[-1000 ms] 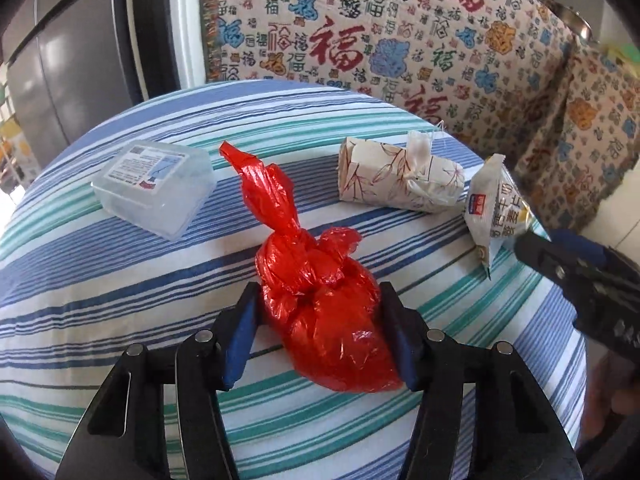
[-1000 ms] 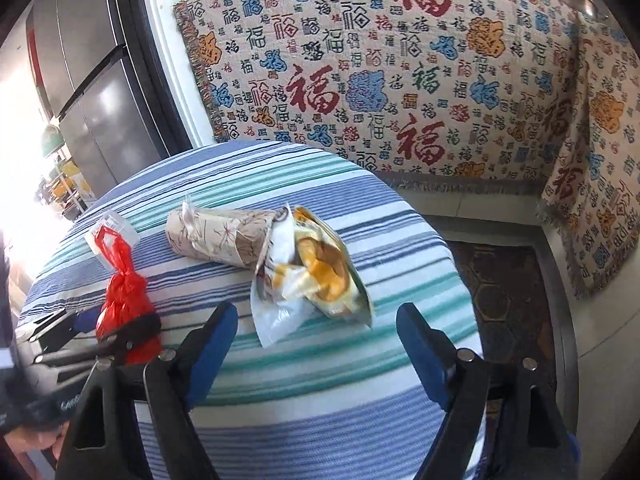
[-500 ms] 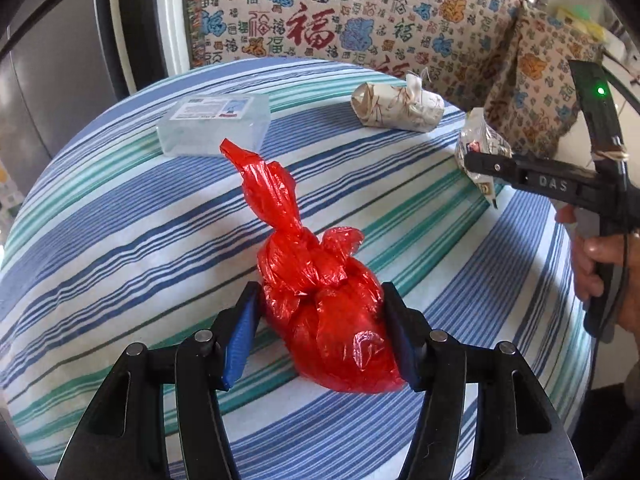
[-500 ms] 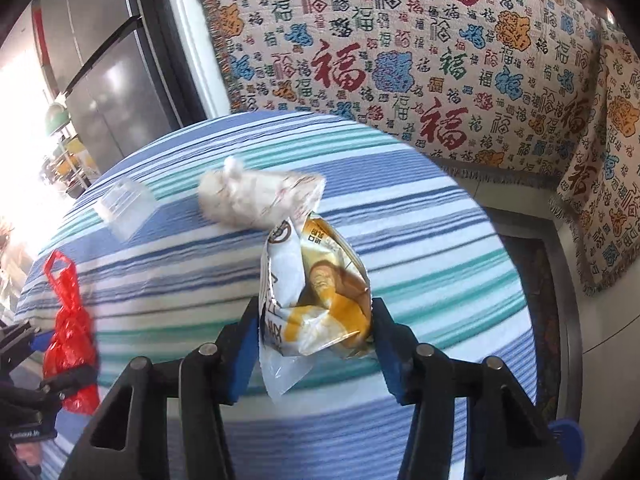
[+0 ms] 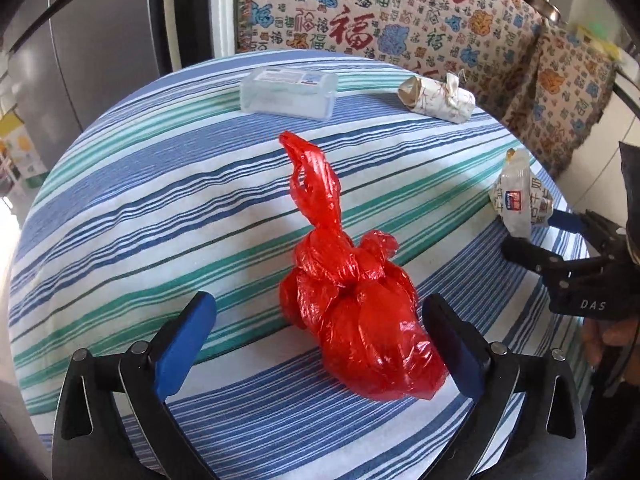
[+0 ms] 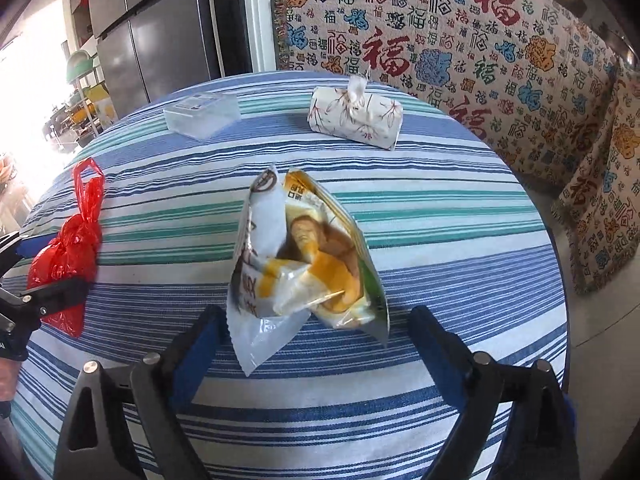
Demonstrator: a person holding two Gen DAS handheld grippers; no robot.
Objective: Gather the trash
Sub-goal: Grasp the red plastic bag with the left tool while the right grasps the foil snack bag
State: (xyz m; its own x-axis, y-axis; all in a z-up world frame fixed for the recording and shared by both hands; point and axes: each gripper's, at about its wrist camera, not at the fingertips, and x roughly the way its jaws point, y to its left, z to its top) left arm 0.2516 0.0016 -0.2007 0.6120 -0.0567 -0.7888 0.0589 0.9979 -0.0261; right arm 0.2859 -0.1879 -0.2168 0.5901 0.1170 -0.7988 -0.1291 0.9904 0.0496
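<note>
Now that both your grippers have just sprung wide, left gripper (image 5: 320, 336) has released the red bag (image 5: 360, 320) and right gripper (image 6: 316, 340) the snack wrapper (image 6: 304, 264); both sit loose between the jaws at 6 o'clock on the table (image 5: 120, 208), still uncollected.

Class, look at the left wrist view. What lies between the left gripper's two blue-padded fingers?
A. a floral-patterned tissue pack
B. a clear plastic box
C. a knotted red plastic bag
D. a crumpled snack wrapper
C: the knotted red plastic bag sits on the striped tablecloth between the left gripper's open jaws.
</note>
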